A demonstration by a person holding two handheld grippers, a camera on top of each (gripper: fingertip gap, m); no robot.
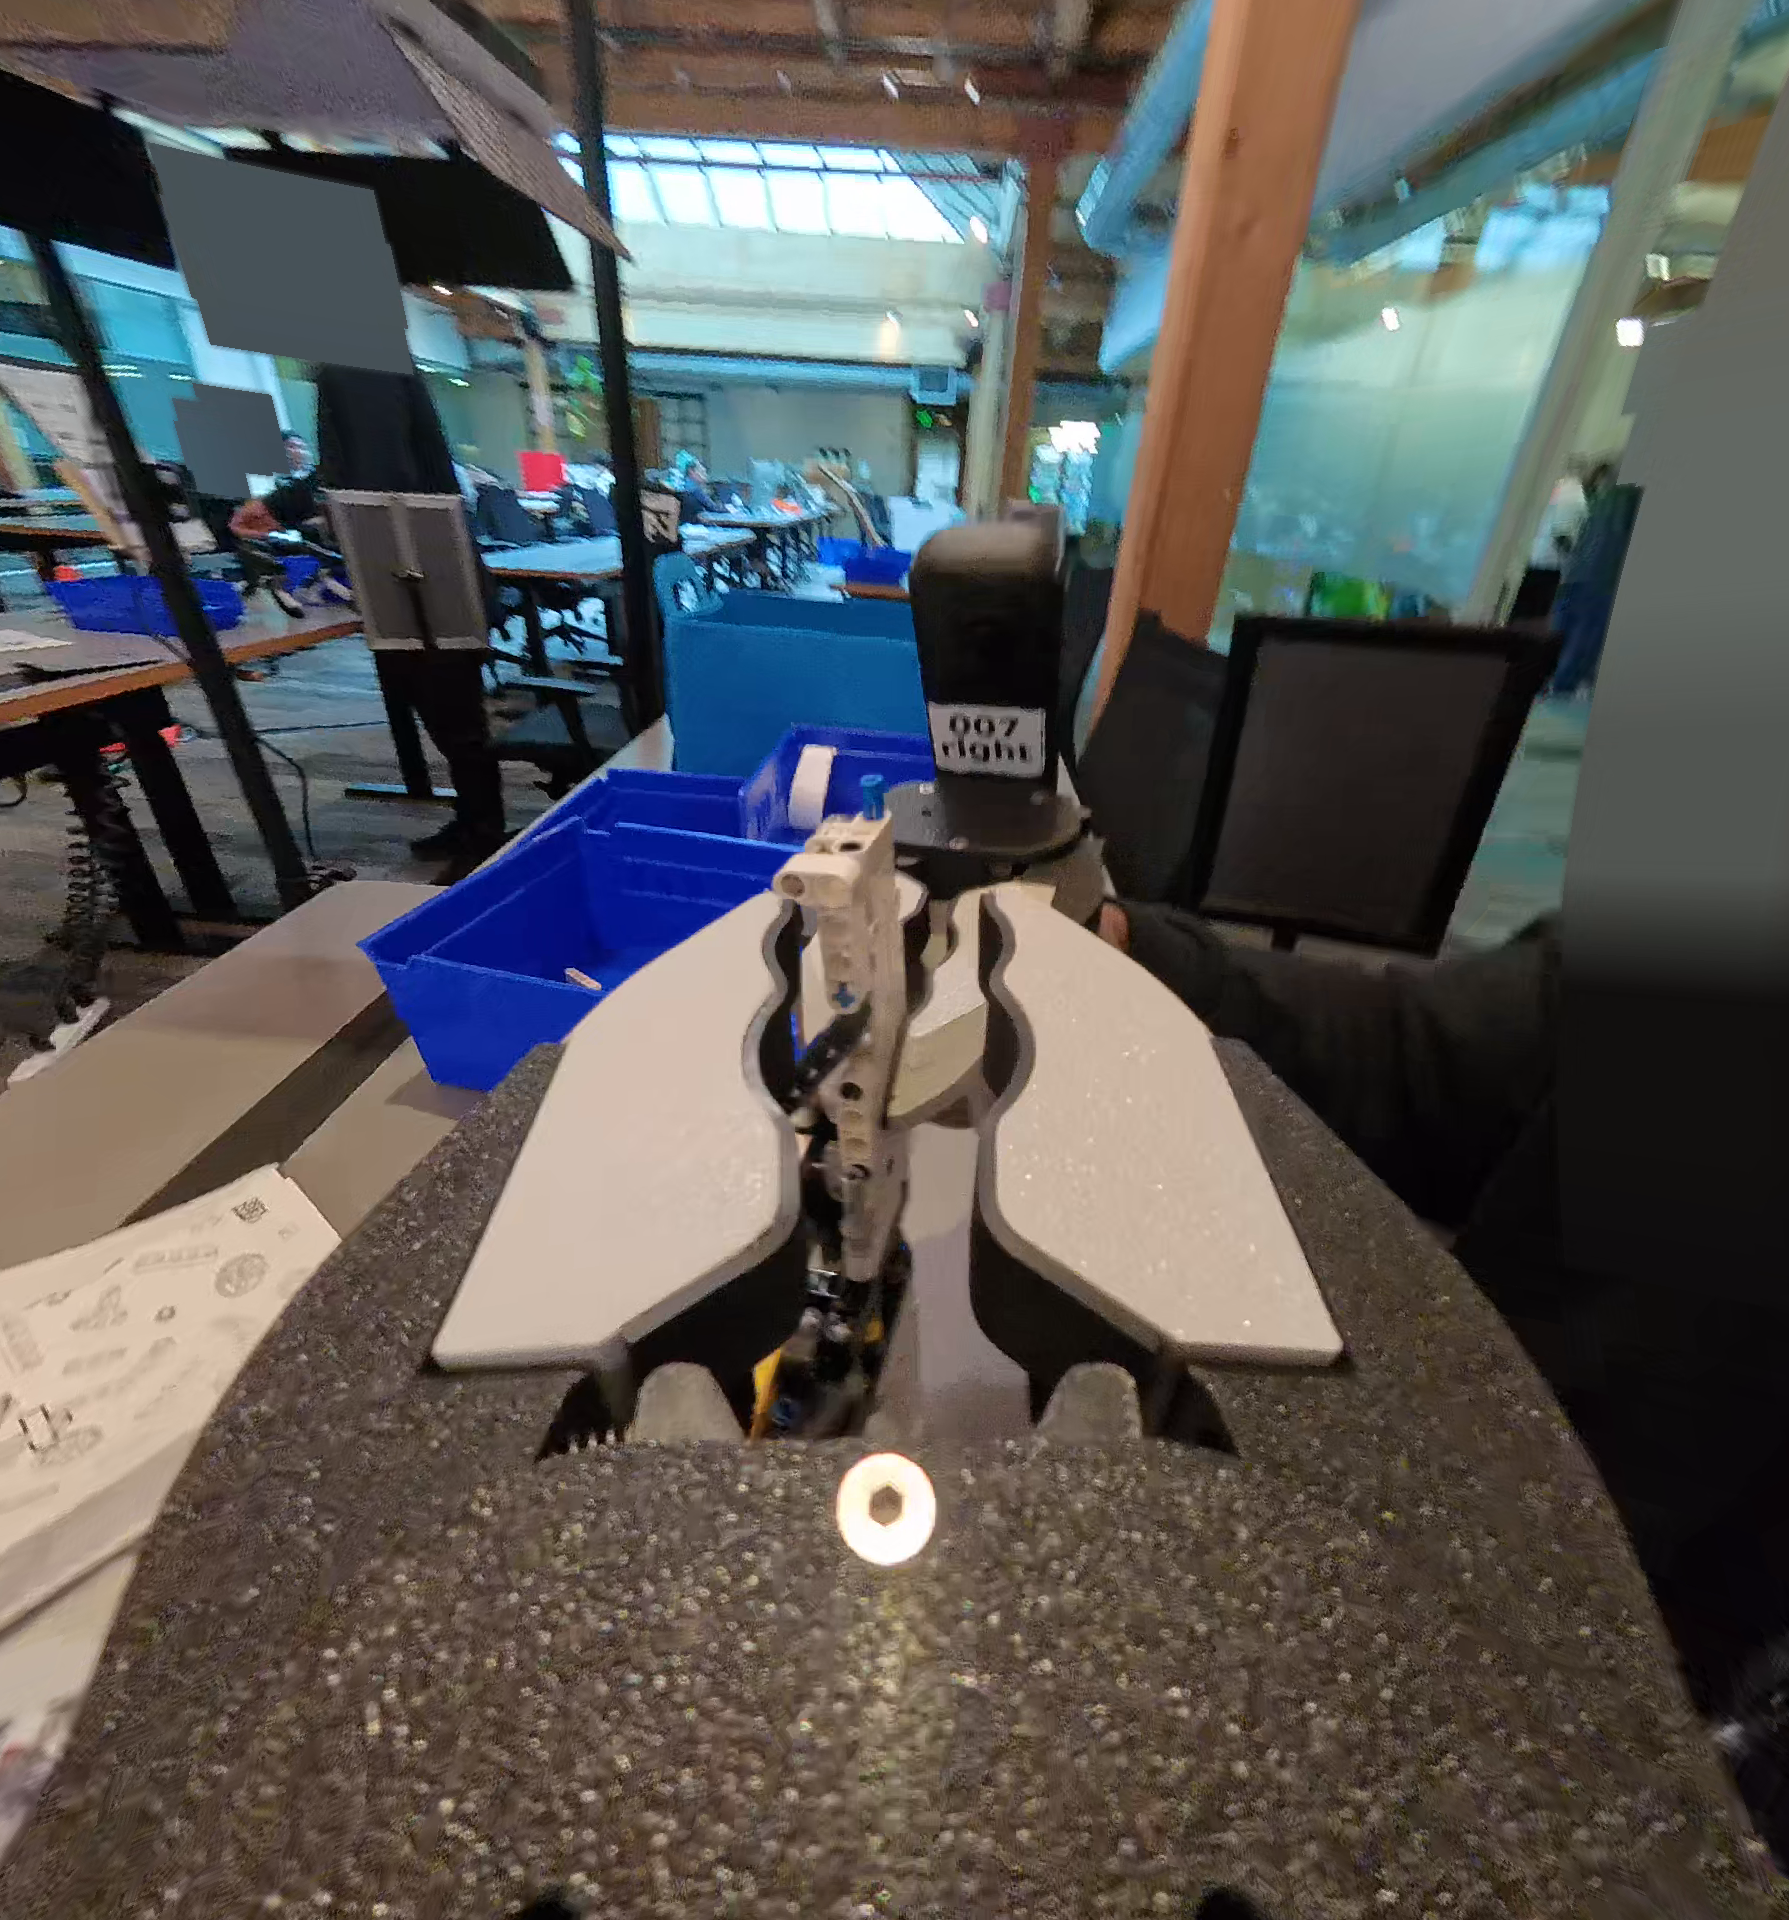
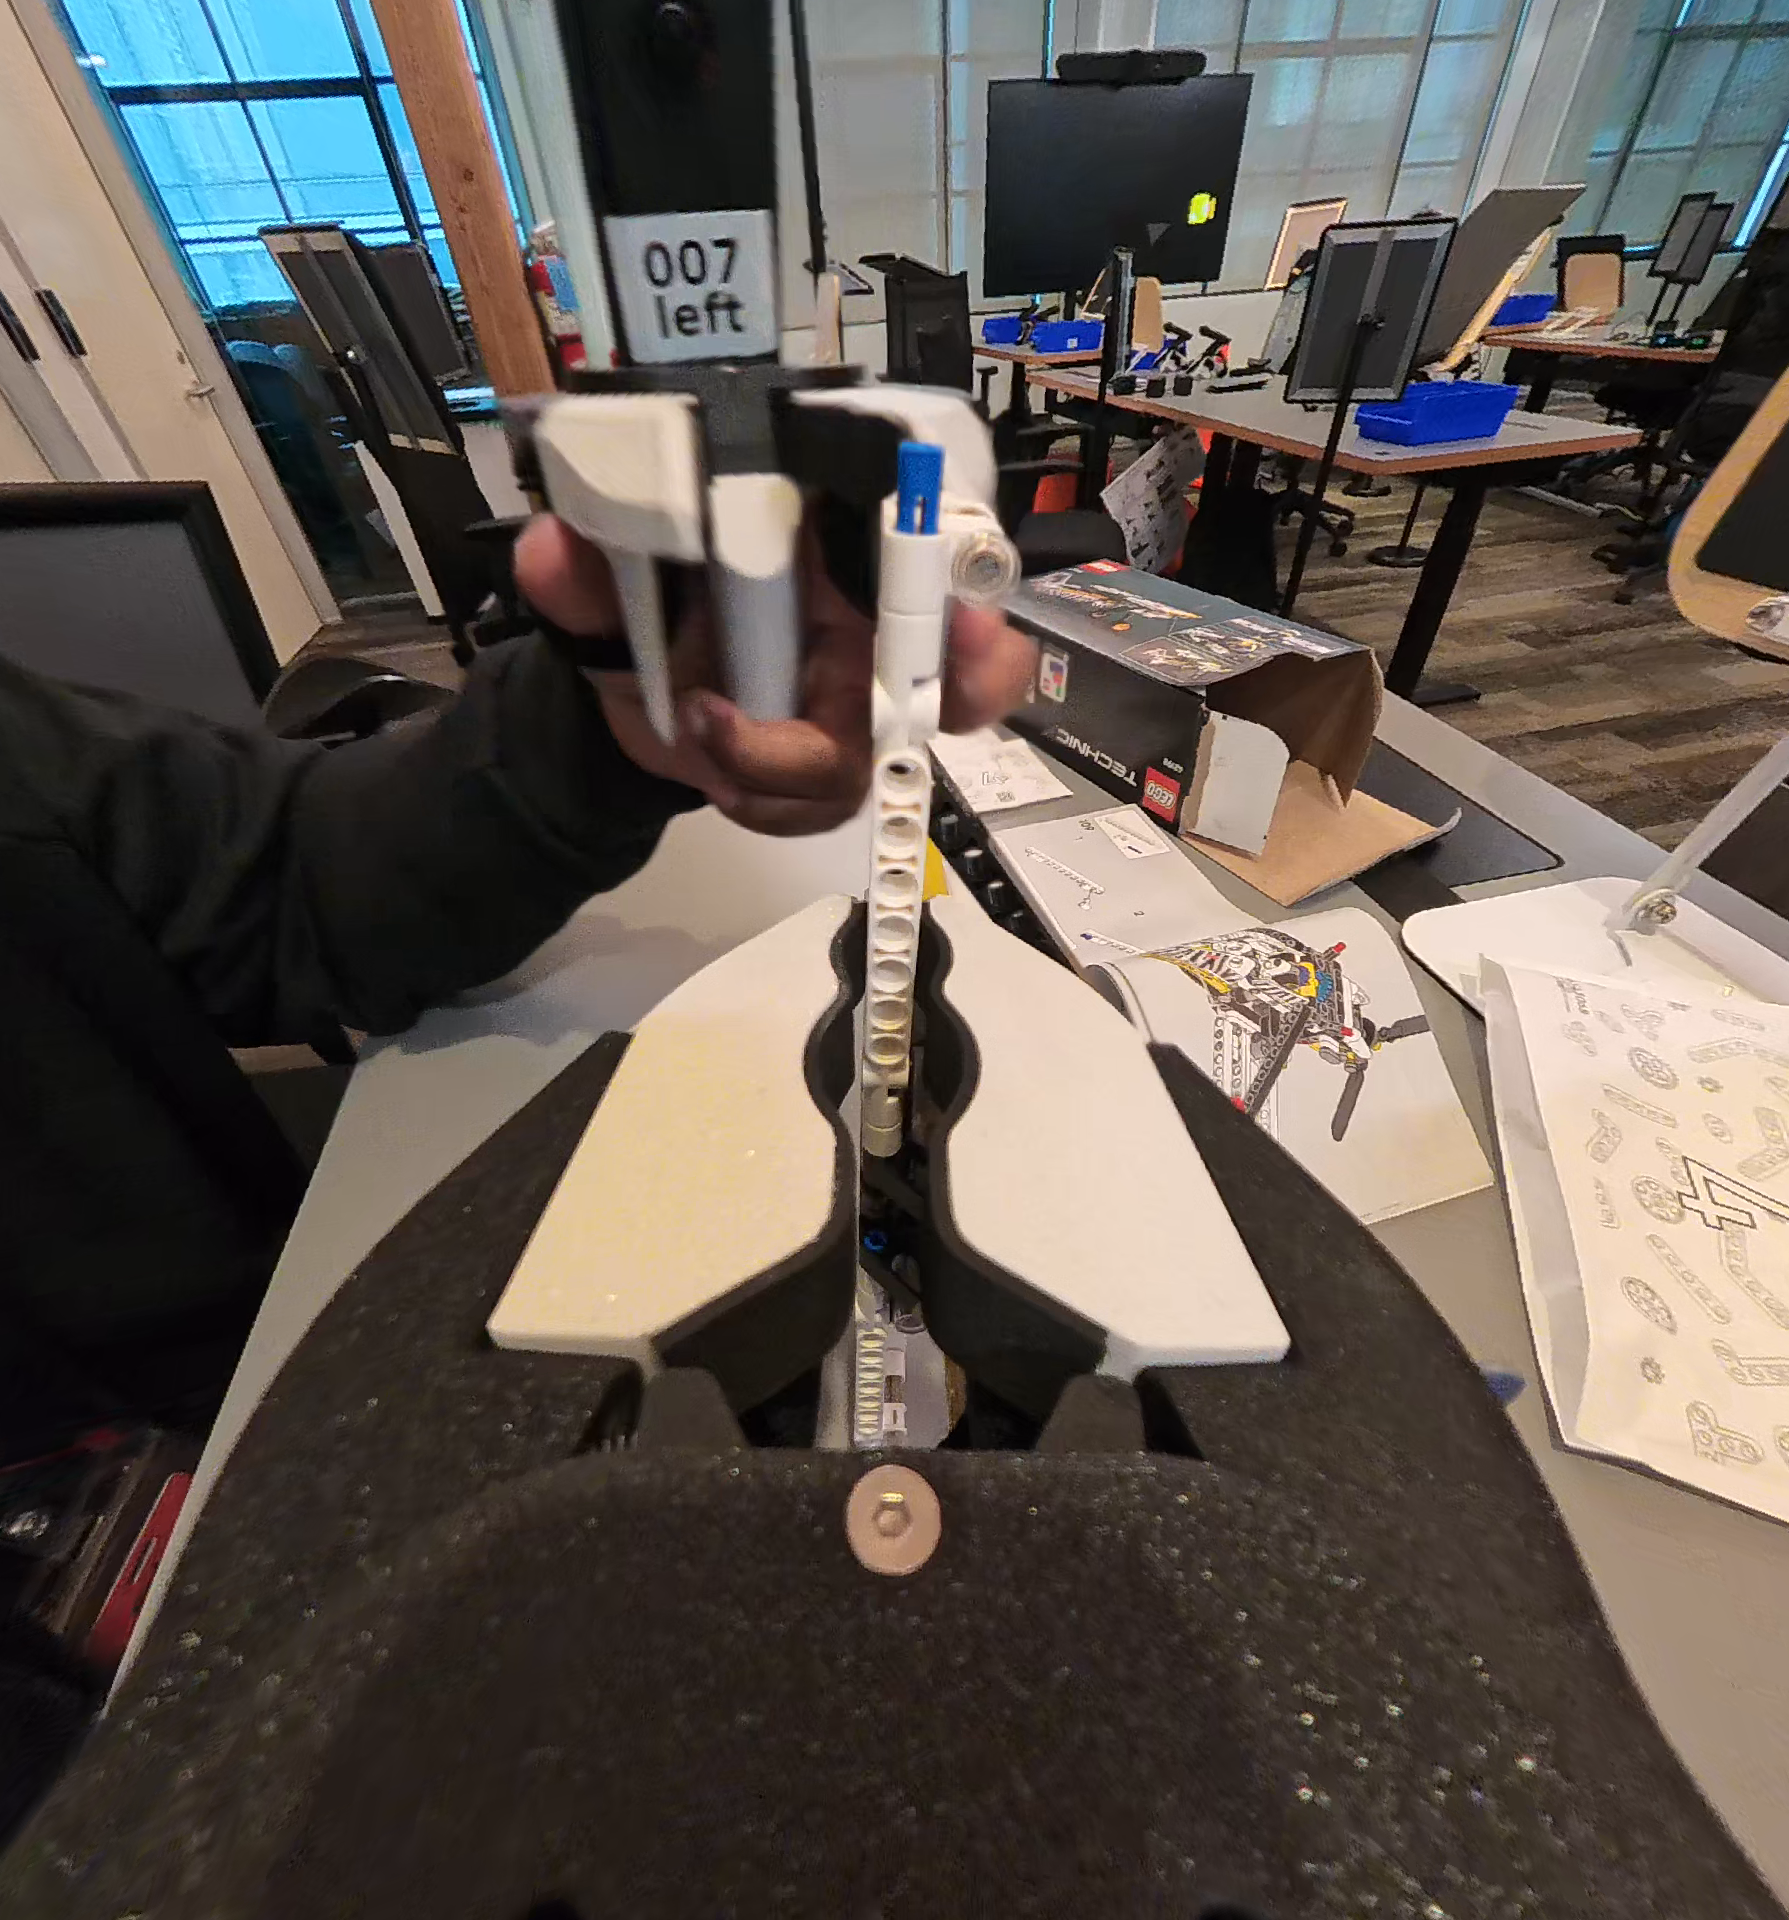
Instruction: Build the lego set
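Pinching a white beam (image 2: 895,935), the right hand-held gripper (image 2: 895,935) faces the spread left hand-held gripper (image 1: 885,925) above the table edge (image 2: 277,1195).

2 close wrist views, facing each other across the white beam assembly (image 2: 895,935), shared by both.

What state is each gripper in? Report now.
Left gripper: open; right finger stands clear of the white holed plastic building-toy beam assembly.
Right gripper: closed on that assembly.
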